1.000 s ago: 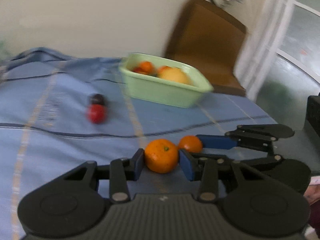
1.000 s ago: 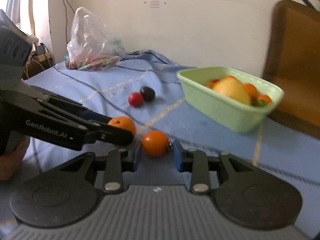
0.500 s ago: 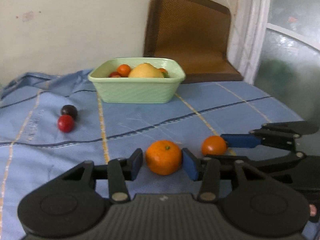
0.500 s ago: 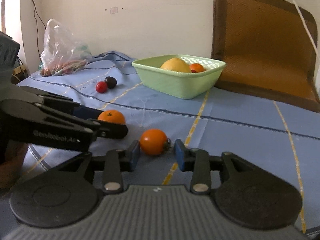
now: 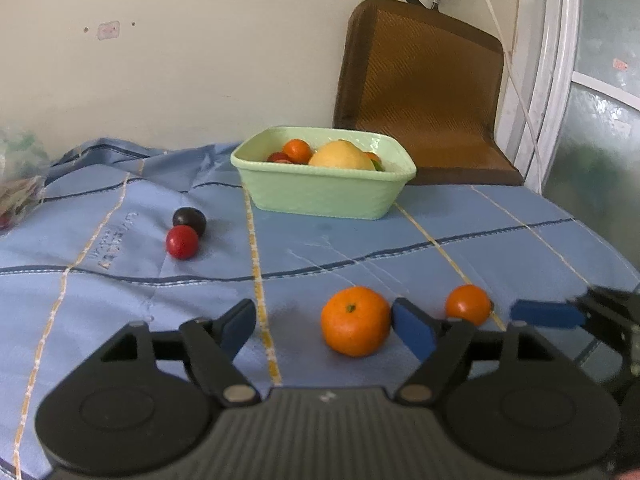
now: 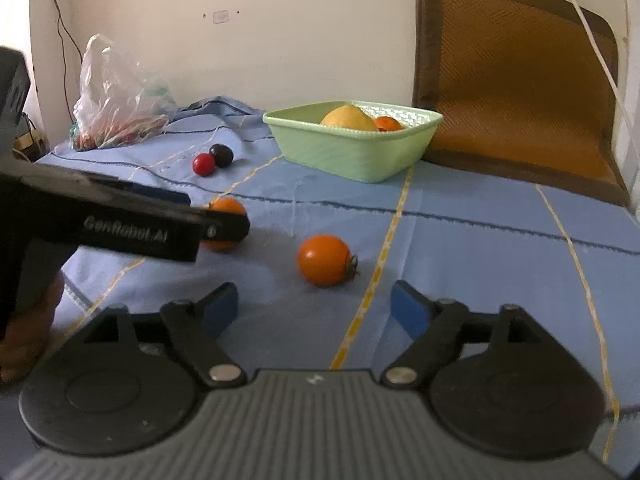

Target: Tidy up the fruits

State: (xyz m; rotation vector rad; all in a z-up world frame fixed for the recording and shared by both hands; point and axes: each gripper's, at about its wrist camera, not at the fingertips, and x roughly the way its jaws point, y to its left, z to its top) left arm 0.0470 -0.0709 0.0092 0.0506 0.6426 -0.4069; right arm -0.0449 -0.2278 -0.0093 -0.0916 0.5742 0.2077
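Standing spread after just opening, both hand-held grippers, left and right, grip nothing; the mandarin and orange tomato may roll if nudged.

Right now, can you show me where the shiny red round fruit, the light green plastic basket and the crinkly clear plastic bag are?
Shiny red round fruit (image 5: 182,242): left wrist view, middle of its front.
Light green plastic basket (image 5: 320,196): left wrist view, front wall.
Crinkly clear plastic bag (image 6: 116,96): right wrist view, middle of its side.
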